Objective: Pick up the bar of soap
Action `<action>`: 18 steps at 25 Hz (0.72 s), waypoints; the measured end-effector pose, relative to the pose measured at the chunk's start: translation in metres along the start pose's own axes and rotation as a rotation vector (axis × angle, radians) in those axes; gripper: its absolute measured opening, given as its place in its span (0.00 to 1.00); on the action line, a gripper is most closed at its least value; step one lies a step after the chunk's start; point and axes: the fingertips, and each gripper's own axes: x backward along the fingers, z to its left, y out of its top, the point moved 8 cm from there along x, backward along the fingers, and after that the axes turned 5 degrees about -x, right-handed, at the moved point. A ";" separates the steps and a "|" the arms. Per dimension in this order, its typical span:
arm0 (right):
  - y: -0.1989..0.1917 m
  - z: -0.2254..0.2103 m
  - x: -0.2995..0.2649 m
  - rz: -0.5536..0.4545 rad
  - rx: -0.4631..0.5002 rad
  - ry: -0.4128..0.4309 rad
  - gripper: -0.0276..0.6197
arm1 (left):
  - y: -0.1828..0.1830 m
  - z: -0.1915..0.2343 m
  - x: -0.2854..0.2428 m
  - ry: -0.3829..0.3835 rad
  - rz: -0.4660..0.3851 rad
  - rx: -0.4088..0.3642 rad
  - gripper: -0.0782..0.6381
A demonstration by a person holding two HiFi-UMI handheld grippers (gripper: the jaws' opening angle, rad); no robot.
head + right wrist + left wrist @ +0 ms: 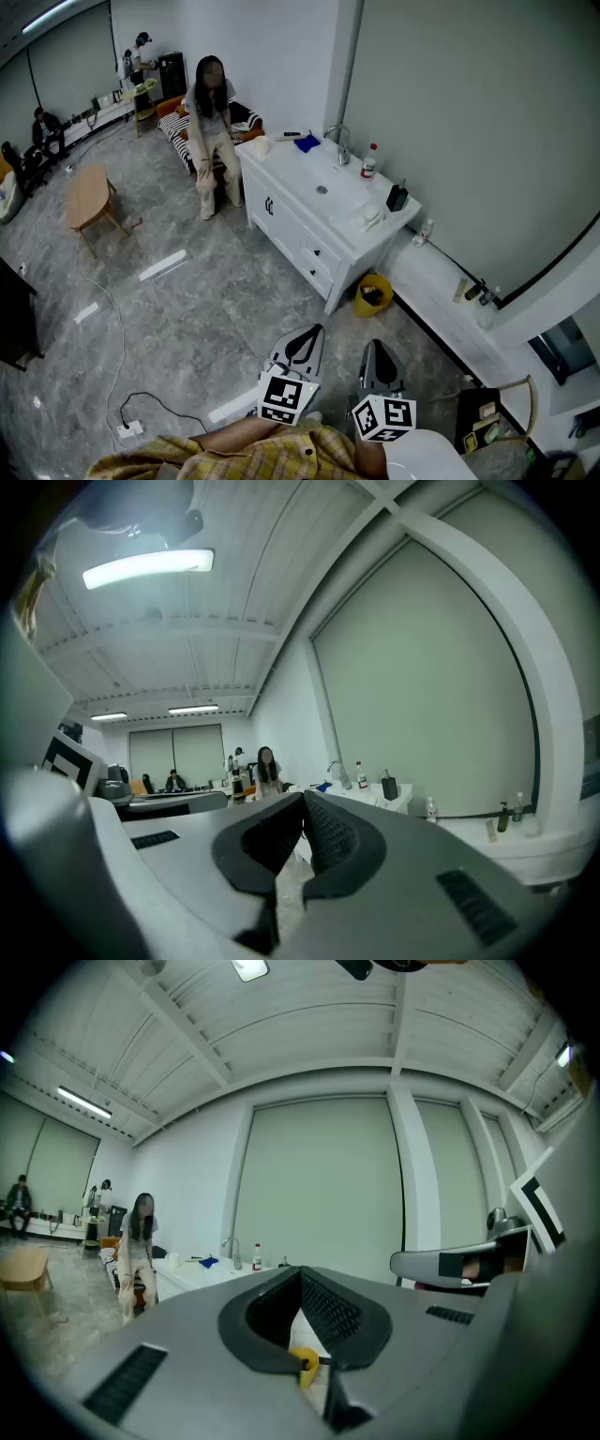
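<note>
Seemingly the soap (372, 216) is the pale lump on the cabinet (286, 173) top, near its right end, just beside a black dispenser (397, 197). It lies well apart from the left gripper (305, 332) and right gripper (375, 347), both low, jaws pressed together on nothing. Grey floor (216, 309) lies between; a bottle (368, 161), faucet (342, 145) and blue cloth (307, 142) share the top

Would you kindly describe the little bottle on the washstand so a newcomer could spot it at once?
Start at the white sink cabinet. Along the back of its top, the bottle stands between the tap and the black dispenser. It alone has a red cap on a pale body, whereas the blue cloth further along lies flat.
</note>
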 end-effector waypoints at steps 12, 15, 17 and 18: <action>-0.001 -0.001 -0.010 0.013 -0.013 -0.005 0.07 | -0.001 0.007 -0.006 -0.001 0.012 0.008 0.12; -0.005 -0.005 -0.012 0.023 -0.026 0.004 0.07 | -0.005 0.006 -0.009 0.000 0.019 0.008 0.12; -0.006 -0.008 -0.013 0.028 -0.029 0.007 0.07 | -0.007 0.005 -0.010 0.004 0.023 0.009 0.12; -0.006 -0.009 -0.014 0.029 -0.031 0.008 0.07 | -0.007 0.005 -0.011 0.006 0.025 0.008 0.12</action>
